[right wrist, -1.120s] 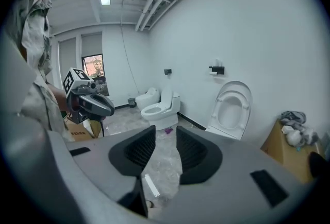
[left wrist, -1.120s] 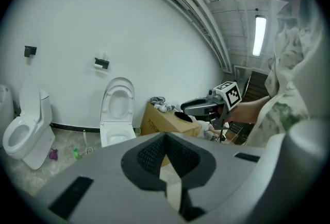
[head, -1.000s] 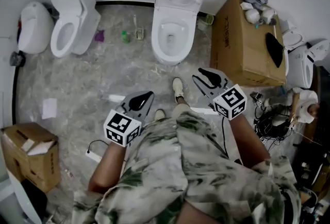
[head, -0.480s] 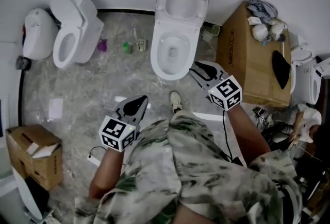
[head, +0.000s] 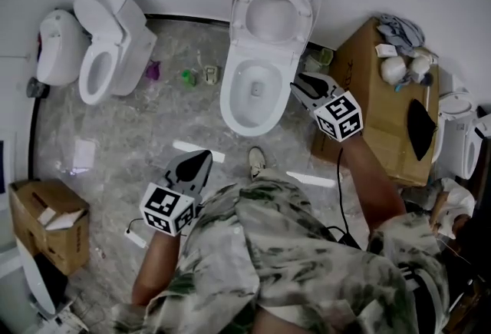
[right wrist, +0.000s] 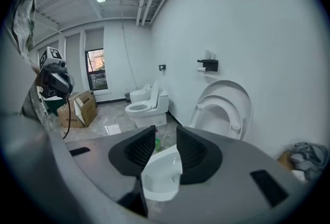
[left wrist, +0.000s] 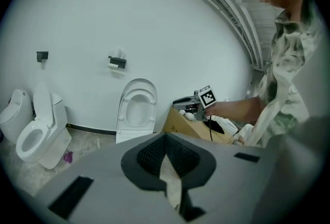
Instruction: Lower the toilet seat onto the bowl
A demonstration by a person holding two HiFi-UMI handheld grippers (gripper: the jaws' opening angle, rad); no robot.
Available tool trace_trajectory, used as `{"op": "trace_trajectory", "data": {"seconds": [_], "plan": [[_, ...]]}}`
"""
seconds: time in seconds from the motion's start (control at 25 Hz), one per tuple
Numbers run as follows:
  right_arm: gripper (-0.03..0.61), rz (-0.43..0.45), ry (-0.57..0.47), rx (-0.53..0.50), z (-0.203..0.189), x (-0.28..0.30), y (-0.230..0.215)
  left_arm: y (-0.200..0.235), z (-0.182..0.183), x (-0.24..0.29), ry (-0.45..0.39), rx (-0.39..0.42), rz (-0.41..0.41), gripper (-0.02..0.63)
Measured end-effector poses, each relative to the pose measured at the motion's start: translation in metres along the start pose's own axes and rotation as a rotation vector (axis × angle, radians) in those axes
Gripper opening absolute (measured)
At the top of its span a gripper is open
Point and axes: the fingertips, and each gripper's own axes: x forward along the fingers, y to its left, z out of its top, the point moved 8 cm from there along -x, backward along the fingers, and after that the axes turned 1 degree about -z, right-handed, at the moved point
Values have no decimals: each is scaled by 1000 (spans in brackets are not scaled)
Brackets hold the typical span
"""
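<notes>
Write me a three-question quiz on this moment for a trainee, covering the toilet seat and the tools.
1. True or false: the toilet seat already lies flat on the bowl.
2. Which tool is right beside the bowl? A) left tool B) right tool
3. Fill in: the right tool's jaws stand ____, with nothing gripped between them.

Key: 1 false, the seat stands raised against the wall; 2 B; 3 apart.
</notes>
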Motion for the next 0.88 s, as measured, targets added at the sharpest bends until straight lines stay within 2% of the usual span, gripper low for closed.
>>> {"op": "trace_trajectory", "data": {"seconds": [0.36, 0.88], "plan": [[150, -18, 31, -19, 5, 58, -111, 11, 15, 31, 3, -56, 98, 21], [143, -76, 58, -51, 33, 125, -206, 30, 30, 40, 7, -75, 149, 21]]}}
